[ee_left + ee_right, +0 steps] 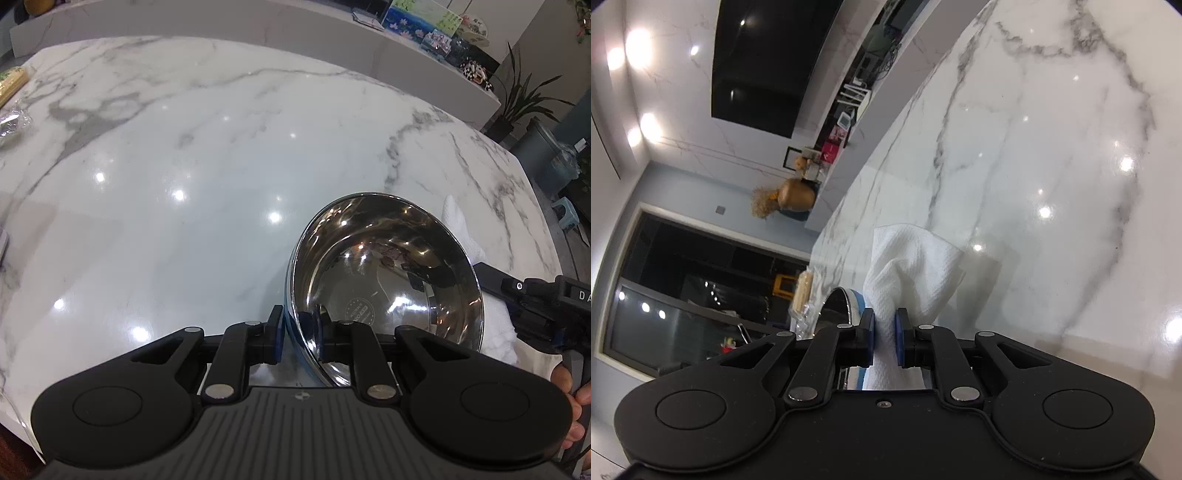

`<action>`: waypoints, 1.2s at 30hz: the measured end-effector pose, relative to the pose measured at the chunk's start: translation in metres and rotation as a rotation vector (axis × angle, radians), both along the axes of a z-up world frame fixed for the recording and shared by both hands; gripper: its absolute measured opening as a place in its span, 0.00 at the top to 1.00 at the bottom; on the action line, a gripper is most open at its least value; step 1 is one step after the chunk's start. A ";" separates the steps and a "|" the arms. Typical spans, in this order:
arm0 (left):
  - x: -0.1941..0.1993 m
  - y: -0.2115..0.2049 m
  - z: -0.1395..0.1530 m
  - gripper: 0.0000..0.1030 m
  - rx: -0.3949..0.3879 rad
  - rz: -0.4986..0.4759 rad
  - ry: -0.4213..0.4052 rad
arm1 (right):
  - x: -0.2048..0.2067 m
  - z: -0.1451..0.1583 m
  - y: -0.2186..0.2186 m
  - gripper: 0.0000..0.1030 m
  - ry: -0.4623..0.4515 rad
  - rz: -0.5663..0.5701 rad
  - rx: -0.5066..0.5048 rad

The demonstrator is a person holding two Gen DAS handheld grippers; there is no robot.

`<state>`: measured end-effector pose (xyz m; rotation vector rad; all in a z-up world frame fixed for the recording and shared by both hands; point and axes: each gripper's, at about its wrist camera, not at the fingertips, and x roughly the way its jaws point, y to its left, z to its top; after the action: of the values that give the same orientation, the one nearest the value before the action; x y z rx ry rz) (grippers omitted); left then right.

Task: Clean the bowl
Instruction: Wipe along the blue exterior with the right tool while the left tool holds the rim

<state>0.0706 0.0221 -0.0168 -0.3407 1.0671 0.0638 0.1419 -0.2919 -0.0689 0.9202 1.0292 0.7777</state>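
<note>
1. My left gripper (298, 338) is clamped on the near rim of the shiny round stainless-steel bowl with a blue outer wall (388, 273): one blue pad presses the outside, the other sits inside against the polished wall.
2. The bowl is tilted, its open mouth turned toward my left camera, over the white marble table with grey veins (184, 166), toward its right side.
3. My right gripper (885, 338) is pinched tight on a crumpled white paper towel (912, 273), which bunches up and fans out beyond the fingertips.
4. In the right wrist view a slice of the bowl's rim and blue wall shows just left of the towel; I cannot tell whether they touch.
5. From the left wrist view, the towel shows behind the bowl's far right rim, beside the black body of my right gripper.
6. A dark potted plant (524, 99) stands past the table's far right corner.
</note>
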 end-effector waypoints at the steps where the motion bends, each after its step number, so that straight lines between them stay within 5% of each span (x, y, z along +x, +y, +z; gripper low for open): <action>1: 0.000 0.000 0.000 0.86 0.001 0.002 0.003 | 0.000 -0.001 0.001 0.90 0.003 0.003 0.000; 20: 0.012 -0.005 0.004 0.84 0.087 -0.038 0.017 | 0.006 -0.013 0.022 0.90 0.067 0.056 -0.122; 33: 0.017 -0.009 0.008 0.86 0.120 -0.078 0.025 | 0.005 0.003 -0.005 0.90 0.021 -0.019 0.054; 36: 0.018 -0.010 0.008 0.86 0.120 -0.090 0.018 | 0.006 0.002 -0.001 0.90 0.029 -0.011 0.031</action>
<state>0.0888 0.0120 -0.0088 -0.1840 1.0901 0.0501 0.1475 -0.2927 -0.0670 0.9651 1.0387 0.7751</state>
